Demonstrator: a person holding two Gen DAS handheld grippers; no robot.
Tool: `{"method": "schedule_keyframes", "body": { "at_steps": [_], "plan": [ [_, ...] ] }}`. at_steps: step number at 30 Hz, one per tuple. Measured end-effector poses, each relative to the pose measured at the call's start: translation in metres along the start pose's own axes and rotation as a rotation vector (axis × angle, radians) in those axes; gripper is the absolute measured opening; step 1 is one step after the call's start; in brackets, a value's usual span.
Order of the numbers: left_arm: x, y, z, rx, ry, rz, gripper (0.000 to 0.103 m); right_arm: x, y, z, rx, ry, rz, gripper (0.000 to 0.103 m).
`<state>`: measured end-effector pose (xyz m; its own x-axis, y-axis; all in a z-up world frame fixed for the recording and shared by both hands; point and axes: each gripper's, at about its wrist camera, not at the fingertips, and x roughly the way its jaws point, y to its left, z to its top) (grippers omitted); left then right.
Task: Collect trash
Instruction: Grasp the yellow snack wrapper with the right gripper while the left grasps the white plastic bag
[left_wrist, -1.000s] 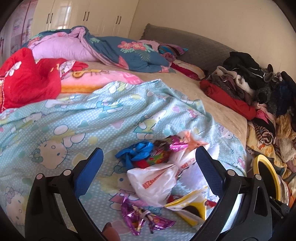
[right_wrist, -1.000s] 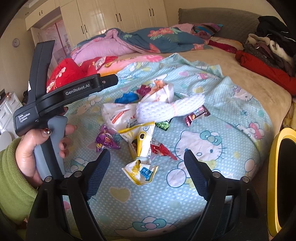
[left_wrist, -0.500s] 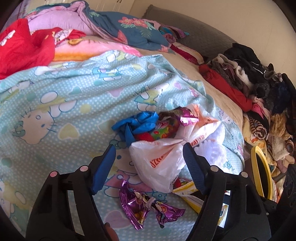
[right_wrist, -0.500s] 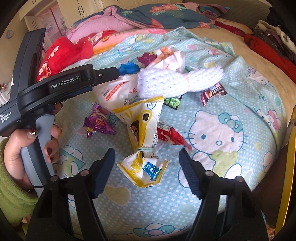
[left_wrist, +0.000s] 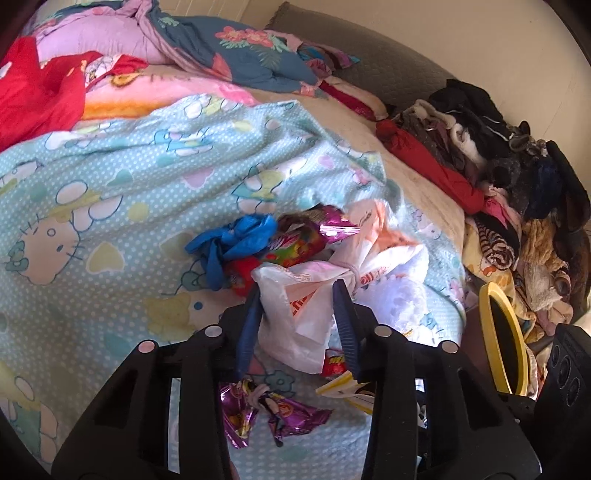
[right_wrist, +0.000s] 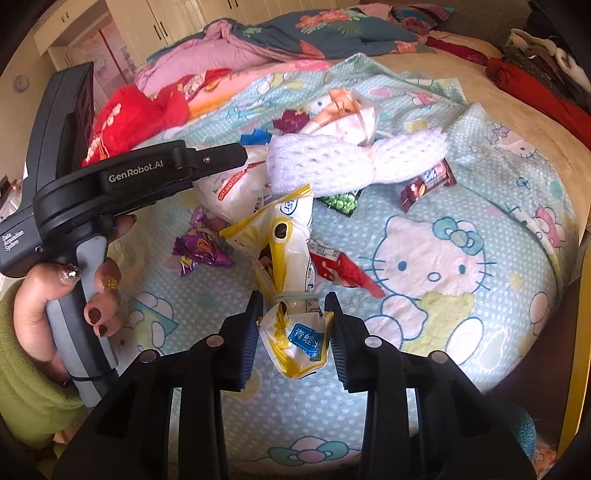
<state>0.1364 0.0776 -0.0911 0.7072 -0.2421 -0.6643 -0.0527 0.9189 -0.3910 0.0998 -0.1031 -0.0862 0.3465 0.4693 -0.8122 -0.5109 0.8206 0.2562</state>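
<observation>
A heap of trash lies on a light-blue cartoon-cat sheet (right_wrist: 436, 266). My left gripper (left_wrist: 297, 291) is shut on a white plastic bag with orange print (left_wrist: 299, 314); the bag also shows in the right wrist view (right_wrist: 236, 188). My right gripper (right_wrist: 293, 302) is shut on the tied end of a yellow-and-white wrapper (right_wrist: 291, 258). Around them lie a purple foil wrapper (left_wrist: 266, 410), a blue glove (left_wrist: 236, 240), a white foam net sleeve (right_wrist: 351, 166), a red wrapper (right_wrist: 343, 269) and a brown snack bar (right_wrist: 428, 182).
A yellow-rimmed bin (left_wrist: 506, 343) stands off the bed's right edge. Piled clothes (left_wrist: 509, 155) line the right side by the wall. Quilts and a red garment (left_wrist: 40, 92) lie at the back left. The left hand and its handle (right_wrist: 74, 229) fill the right view's left side.
Both grippers moved forward into the heap and closed: the left on the white plastic bag, the right on the yellow-and-white wrapper's tied end.
</observation>
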Motion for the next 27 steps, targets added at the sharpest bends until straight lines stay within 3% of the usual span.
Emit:
{"method": "schedule_keyframes", "body": {
  "at_steps": [3,14,27],
  "plan": [
    [-0.011,-0.006,0.006,0.011,-0.038,-0.014,0.021,-0.015,-0.003,0.0,-0.003,-0.04,0.008,0.032],
    [-0.054,-0.025,0.031,0.019,-0.196,-0.012,0.019,-0.057,0.001,0.012,-0.024,-0.15,0.064,0.031],
    [-0.072,-0.047,0.045,0.032,-0.241,-0.044,0.018,-0.1,-0.029,0.025,0.017,-0.27,0.027,0.031]
  ]
}}
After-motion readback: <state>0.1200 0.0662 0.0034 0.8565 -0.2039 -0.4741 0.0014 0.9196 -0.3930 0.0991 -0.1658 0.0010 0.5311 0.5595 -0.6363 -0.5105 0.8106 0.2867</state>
